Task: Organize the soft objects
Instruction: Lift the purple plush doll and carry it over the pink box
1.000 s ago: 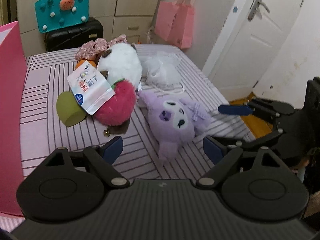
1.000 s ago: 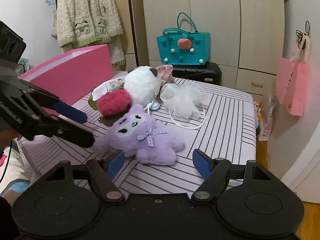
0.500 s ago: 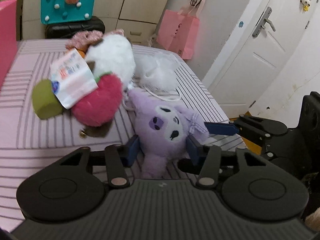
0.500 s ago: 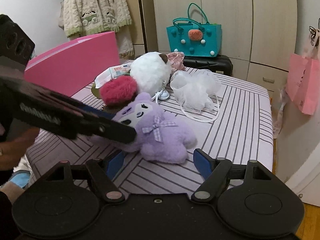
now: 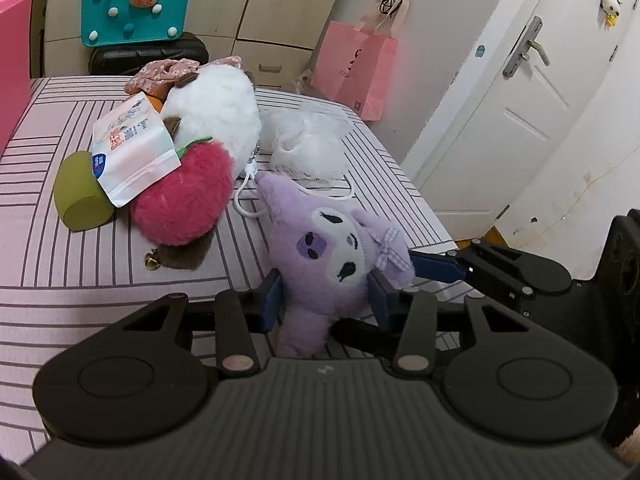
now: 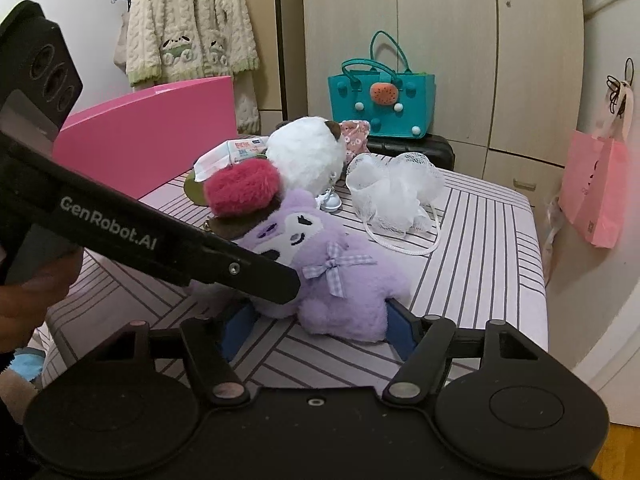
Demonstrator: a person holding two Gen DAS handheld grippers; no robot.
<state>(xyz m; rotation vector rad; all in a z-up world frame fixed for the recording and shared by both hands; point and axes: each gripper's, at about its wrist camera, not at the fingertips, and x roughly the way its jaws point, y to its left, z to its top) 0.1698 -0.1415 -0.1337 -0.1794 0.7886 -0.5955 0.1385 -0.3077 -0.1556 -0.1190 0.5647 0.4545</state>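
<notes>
Low in the middle of both views, my left gripper (image 5: pixel 324 300) squeezes the purple plush (image 5: pixel 340 256) on the striped table (image 5: pixel 80 264) while my right gripper (image 6: pixel 316 326) stands open around it, so I think lifting comes next.

Lilac plush toy (image 5: pixel 332 256) between the left gripper's blue fingertips (image 5: pixel 272 300) — white face, darker purple eye patches, a lilac-and-white gingham bow (image 6: pixel 334 270). Ahead of the fingers: a crimson fuzzy plush (image 5: pixel 184 196), a white fluffy plush (image 5: pixel 218 118) with brown ears, a white mesh pouf (image 6: pixel 394 188), an olive-green cup (image 5: pixel 78 196) — all on a pale pink cloth with dark stripes (image 5: pixel 80 264).
</notes>
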